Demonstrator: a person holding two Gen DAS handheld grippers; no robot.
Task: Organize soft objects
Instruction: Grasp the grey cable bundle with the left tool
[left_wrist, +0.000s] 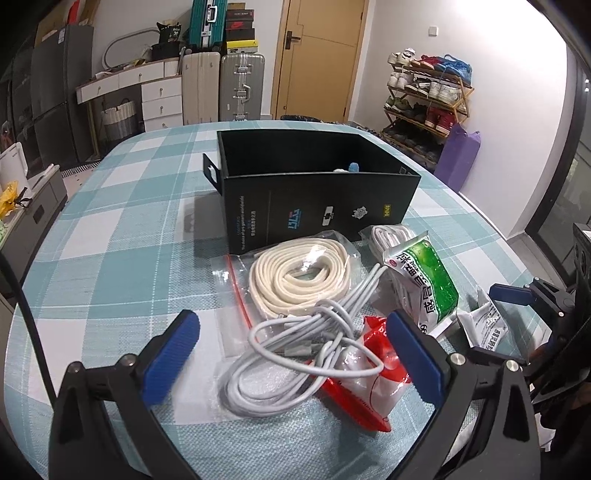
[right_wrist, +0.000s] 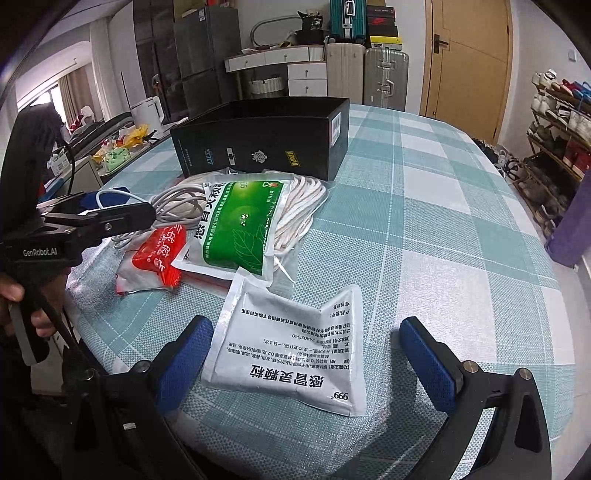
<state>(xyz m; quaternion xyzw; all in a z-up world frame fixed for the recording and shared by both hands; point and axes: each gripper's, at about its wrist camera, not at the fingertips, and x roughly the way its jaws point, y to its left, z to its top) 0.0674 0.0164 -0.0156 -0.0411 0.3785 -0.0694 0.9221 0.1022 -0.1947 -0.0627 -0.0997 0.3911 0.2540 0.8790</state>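
Left gripper (left_wrist: 291, 354): jaws spread wide, holding nothing. Between and just beyond its fingers lies the tangled grey cable (left_wrist: 295, 343), draped over the red-and-white packet (left_wrist: 365, 373). Ahead of the cable sits the bagged cream rope coil (left_wrist: 299, 277); ahead and right, the green sachet (left_wrist: 424, 280) lies over a second bagged cord (left_wrist: 391, 236). The black box (left_wrist: 317, 192) stands beyond the pile, open side up.

Right gripper (right_wrist: 306, 362): jaws likewise wide apart, empty. The white sachet (right_wrist: 291, 347) lies flat on the checked tablecloth (right_wrist: 443, 221) between its fingers, close to the left pad (right_wrist: 184, 365), not yet gripped.

Progress: judged early to middle. A blue-and-white item (left_wrist: 351, 168) shows just above the box's near wall, so at least one thing appears stowed; the six items listed above remain outside.

Limits of view: the box interior is mostly hidden behind its near wall, so its contents cannot be counted. The red packet is partly covered by cable. Sachet print reads upside down.
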